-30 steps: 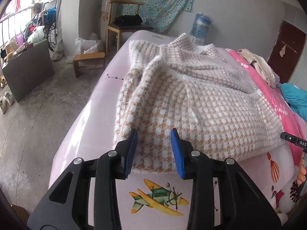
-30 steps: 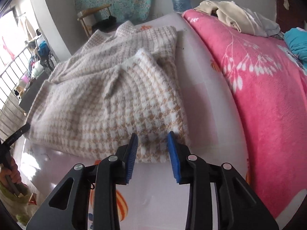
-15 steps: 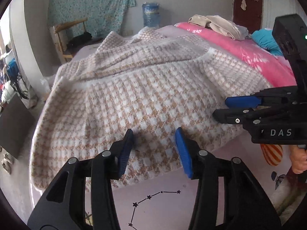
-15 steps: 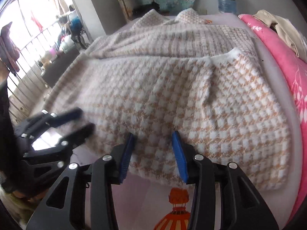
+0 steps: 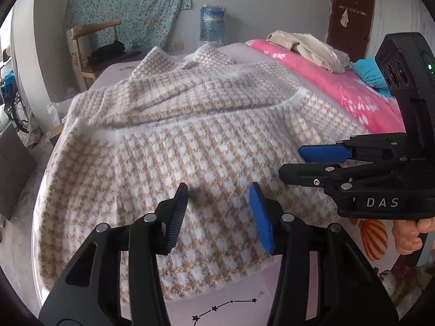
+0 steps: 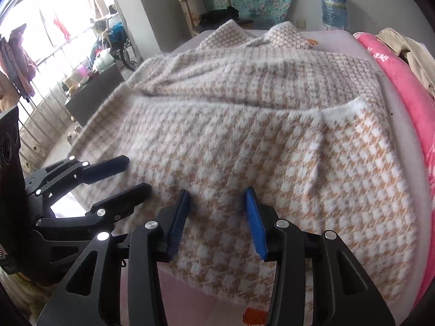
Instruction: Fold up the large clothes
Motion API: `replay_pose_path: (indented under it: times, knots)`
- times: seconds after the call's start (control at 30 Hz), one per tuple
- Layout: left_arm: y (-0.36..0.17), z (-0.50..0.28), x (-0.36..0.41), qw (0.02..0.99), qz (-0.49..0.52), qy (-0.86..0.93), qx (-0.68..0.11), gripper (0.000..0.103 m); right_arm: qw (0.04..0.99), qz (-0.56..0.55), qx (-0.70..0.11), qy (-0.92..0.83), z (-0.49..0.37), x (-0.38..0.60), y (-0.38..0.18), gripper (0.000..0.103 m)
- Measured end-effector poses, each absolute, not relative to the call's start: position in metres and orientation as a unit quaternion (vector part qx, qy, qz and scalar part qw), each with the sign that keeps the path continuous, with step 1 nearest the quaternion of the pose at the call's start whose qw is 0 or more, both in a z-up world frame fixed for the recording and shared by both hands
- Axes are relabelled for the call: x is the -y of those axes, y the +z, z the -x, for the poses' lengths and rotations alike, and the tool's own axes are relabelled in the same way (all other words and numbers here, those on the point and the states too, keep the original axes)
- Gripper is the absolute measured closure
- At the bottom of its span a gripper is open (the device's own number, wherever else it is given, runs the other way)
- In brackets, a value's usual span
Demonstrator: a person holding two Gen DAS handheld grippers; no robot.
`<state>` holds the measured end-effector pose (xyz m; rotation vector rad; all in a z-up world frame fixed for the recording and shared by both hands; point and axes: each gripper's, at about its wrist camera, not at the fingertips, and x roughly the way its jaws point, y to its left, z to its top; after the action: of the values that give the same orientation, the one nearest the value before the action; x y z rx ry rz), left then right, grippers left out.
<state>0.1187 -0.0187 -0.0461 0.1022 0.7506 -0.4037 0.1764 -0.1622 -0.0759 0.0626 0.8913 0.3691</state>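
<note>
A large cream-and-tan houndstooth sweater [image 5: 204,141] [image 6: 258,141] lies on the bed with its near part folded back over itself. My left gripper [image 5: 219,193] hovers open over the folded near edge, nothing between its blue pads. My right gripper [image 6: 217,194] stands open too, just above the same edge, empty. The two are close together: the right gripper [image 5: 292,163] shows side-on at the right of the left wrist view, and the left gripper [image 6: 136,174] at the left of the right wrist view. A hand [image 5: 407,236] holds the right gripper's handle.
The bed's pale pink printed sheet [image 5: 225,307] [image 6: 174,285] shows in front of the sweater. A bright pink blanket [image 5: 353,92] with beige clothes [image 5: 304,46] lies to the right. A wooden chair [image 5: 89,49] and a water jug [image 5: 212,24] stand beyond the bed.
Both grippers slid inward from the sweater's outer corners toward its middle and came into each other's view. Their jaws stand wider than a second ago.
</note>
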Motion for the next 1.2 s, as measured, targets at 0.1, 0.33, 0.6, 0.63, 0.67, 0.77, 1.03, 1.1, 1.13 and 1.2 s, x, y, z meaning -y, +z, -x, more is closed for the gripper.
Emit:
replay_pose_path:
  times: [0.1, 0.33, 0.6, 0.63, 0.67, 0.77, 1.03, 1.1, 1.13, 1.2]
  knots:
    - [-0.049, -0.130, 0.026, 0.910, -0.064, -0.189, -0.364, 0.057, 0.886, -0.029, -0.429, 0.177, -0.187, 0.161, -0.079, 0.061]
    - [-0.047, -0.141, 0.027, 0.911, -0.063, -0.192, -0.360, 0.056, 0.885, -0.039, -0.427, 0.181, -0.198, 0.162, -0.079, 0.062]
    - [-0.050, -0.160, 0.015, 0.912, -0.039, -0.176, -0.368, 0.054, 0.889, -0.057, -0.421, 0.171, -0.213, 0.166, -0.077, 0.066]
    - [-0.050, -0.161, 0.012, 0.915, -0.039, -0.167, -0.365, 0.054, 0.890, -0.064, -0.418, 0.168, -0.214, 0.169, -0.076, 0.067]
    - [-0.053, -0.165, 0.007, 0.913, -0.034, -0.161, -0.372, 0.054, 0.889, -0.074, -0.422, 0.164, -0.218, 0.172, -0.079, 0.067]
    - [-0.063, -0.177, -0.008, 0.905, 0.019, -0.171, -0.390, 0.052, 0.882, -0.098, -0.433, 0.158, -0.230, 0.176, -0.097, 0.066]
    - [-0.065, -0.193, -0.043, 0.908, 0.041, -0.113, -0.400, 0.053, 0.886, -0.111, -0.434, 0.119, -0.242, 0.190, -0.097, 0.068]
    - [-0.062, -0.194, -0.052, 0.909, 0.054, -0.113, -0.397, 0.055, 0.887, -0.097, -0.435, 0.116, -0.240, 0.188, -0.094, 0.068]
    - [-0.060, -0.192, -0.055, 0.911, 0.055, -0.108, -0.395, 0.056, 0.888, -0.097, -0.436, 0.111, -0.238, 0.189, -0.090, 0.068]
    - [-0.053, -0.188, -0.070, 0.917, 0.067, -0.094, -0.383, 0.056, 0.895, -0.098, -0.425, 0.098, -0.231, 0.197, -0.081, 0.068]
